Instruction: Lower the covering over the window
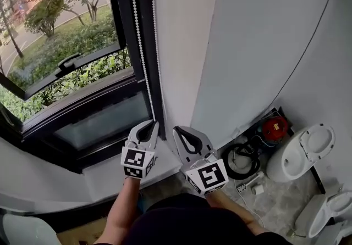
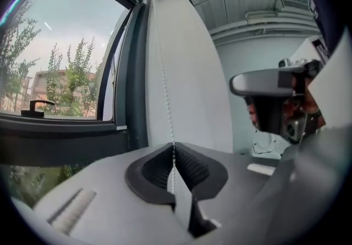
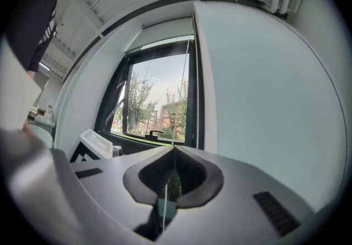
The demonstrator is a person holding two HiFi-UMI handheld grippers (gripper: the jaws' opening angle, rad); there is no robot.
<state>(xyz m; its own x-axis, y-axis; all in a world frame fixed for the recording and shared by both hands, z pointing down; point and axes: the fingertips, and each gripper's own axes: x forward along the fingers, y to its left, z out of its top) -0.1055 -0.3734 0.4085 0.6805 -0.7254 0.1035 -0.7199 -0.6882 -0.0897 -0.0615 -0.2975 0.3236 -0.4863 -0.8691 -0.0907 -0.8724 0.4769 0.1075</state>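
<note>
- Evidently the task was only at its beginning: the window [image 1: 60,46], at the left, had its glass fully bare. Trees and a street showed through it, and no covering hung over any part of it in the three views.
- Just right of the glass, the bead chain [image 1: 141,46] ran down along the dark frame to the two grippers. I judged it to be the cord that works the covering.
- The left gripper [image 1: 149,125] was clenched on the bead chain [image 2: 174,156]; its own view showed the chain entering the closed jaws between the ribbed pads.
- Close beside it, the right gripper [image 1: 177,129] was also closed on the bead chain [image 3: 165,181], which passed through the hollow of its jaws. Which strand each one held, I could not tell.
- So the gripping was done, in my judgement. The pulling of the chain, probably hand over hand, and the whole descent of the covering were left.
</note>
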